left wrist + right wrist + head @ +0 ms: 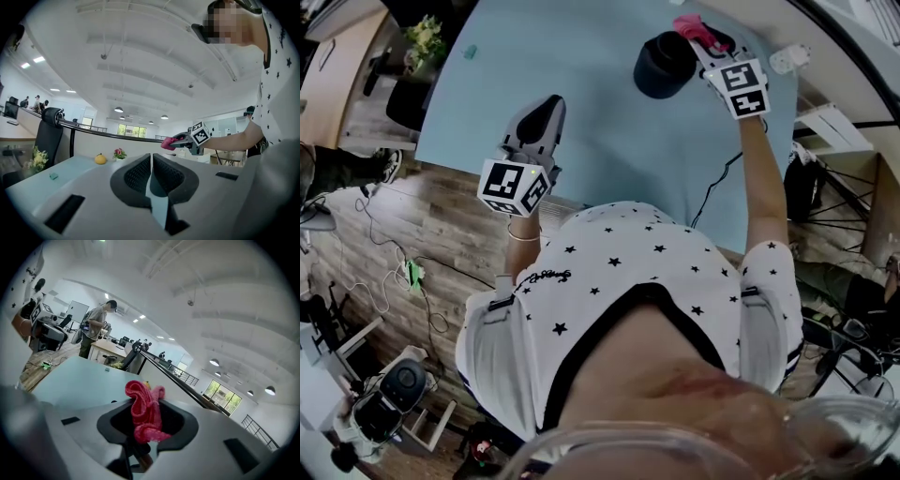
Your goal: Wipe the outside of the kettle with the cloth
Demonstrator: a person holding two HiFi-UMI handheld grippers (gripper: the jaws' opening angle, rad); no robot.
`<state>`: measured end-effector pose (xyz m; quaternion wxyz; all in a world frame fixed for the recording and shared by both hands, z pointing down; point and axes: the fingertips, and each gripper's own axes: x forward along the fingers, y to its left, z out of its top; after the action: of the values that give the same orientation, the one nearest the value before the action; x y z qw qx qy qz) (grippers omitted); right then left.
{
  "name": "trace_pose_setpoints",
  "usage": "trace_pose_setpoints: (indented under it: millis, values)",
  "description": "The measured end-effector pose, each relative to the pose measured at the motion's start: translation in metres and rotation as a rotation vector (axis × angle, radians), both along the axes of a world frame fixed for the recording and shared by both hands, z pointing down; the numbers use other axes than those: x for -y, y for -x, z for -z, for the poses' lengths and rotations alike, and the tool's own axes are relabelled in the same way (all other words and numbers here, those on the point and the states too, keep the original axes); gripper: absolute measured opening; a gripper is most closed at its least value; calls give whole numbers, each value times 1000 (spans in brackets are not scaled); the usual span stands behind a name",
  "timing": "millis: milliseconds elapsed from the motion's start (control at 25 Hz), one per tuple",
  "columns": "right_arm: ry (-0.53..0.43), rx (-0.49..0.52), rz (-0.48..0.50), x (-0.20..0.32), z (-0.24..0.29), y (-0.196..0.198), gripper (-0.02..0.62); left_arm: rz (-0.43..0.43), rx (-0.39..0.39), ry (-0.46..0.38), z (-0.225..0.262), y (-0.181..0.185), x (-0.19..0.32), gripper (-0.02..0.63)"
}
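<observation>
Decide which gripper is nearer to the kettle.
Right. The right gripper, holding the cloth, is close beside the kettle; the left gripper is well away, near the table's front edge.

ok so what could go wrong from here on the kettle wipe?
1. The kettle is not steadied. The left claw is shut and empty, over the near edge of the table, so a wiping push might slide or tip the kettle.
2. The right claw pinches the cloth as a small bunched wad. The hard claw tips may touch the kettle instead of the cloth, or the wad could pull out.
</observation>
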<state>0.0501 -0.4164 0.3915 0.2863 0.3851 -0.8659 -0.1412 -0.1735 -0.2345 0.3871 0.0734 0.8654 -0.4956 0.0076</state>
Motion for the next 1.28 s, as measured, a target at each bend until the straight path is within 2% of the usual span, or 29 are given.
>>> trace_pose_setpoints:
  millis: [240, 480, 760, 1040, 1280]
  values:
    - [54, -3, 18, 3, -28, 7, 114, 36, 4, 2, 1, 10, -5, 38]
    - [59, -5, 74, -19, -29, 20, 114, 20, 7, 8, -1, 5, -9, 38]
    - [6, -52, 108, -47, -35, 25, 114, -13, 13, 6, 1, -4, -10, 38]
    - [-46, -4, 114, -69, -34, 26, 112, -44, 23, 15, 0, -12, -11, 38]
    - [-42, -10, 146, -87, -50, 30, 112, -52, 23, 15, -1, -15, -11, 38]
